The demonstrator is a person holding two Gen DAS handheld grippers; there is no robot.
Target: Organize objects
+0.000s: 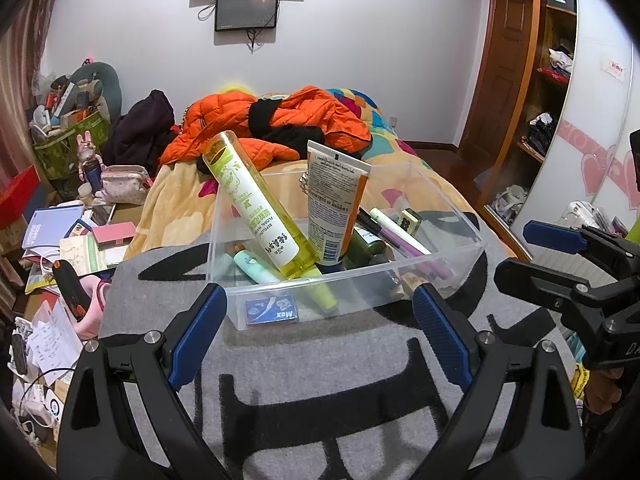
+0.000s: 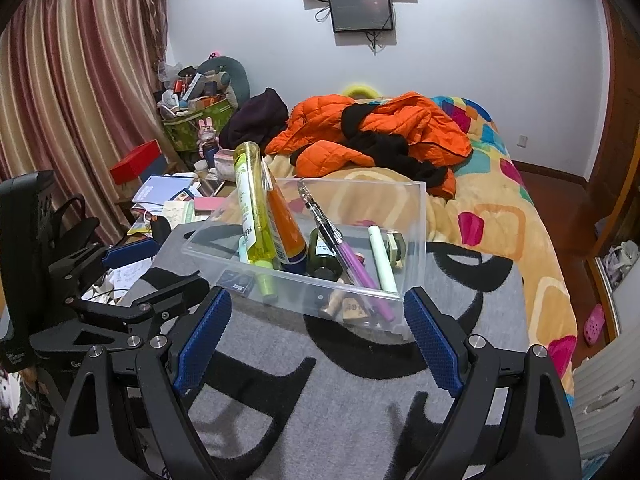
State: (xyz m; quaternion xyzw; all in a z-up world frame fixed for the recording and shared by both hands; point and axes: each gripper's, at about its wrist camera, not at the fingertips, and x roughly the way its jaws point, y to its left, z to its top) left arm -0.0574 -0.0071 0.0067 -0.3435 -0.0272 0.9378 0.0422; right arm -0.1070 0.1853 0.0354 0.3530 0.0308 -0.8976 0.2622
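A clear plastic box (image 1: 460,216) stands on the grey blanket (image 1: 304,376) on the bed; it also shows in the right wrist view (image 2: 416,216). Inside lean a tall yellow bottle (image 1: 256,204) (image 2: 252,200) and an orange-and-white tube (image 1: 336,208) (image 2: 284,228). Pens, a purple marker (image 2: 360,268), a dark green bottle (image 2: 324,256) and a small blue packet (image 1: 272,310) lie at its bottom. My left gripper (image 1: 320,312) is open and empty just before the box's near wall. My right gripper (image 2: 316,320) is open and empty before the box's near corner.
An orange jacket (image 1: 280,116) and dark clothes lie on the colourful bedspread (image 2: 500,208) behind the box. A cluttered side table (image 1: 80,232) with papers and a pouch stands left. A wardrobe (image 1: 552,80) is at the right. Curtains (image 2: 60,100) hang left.
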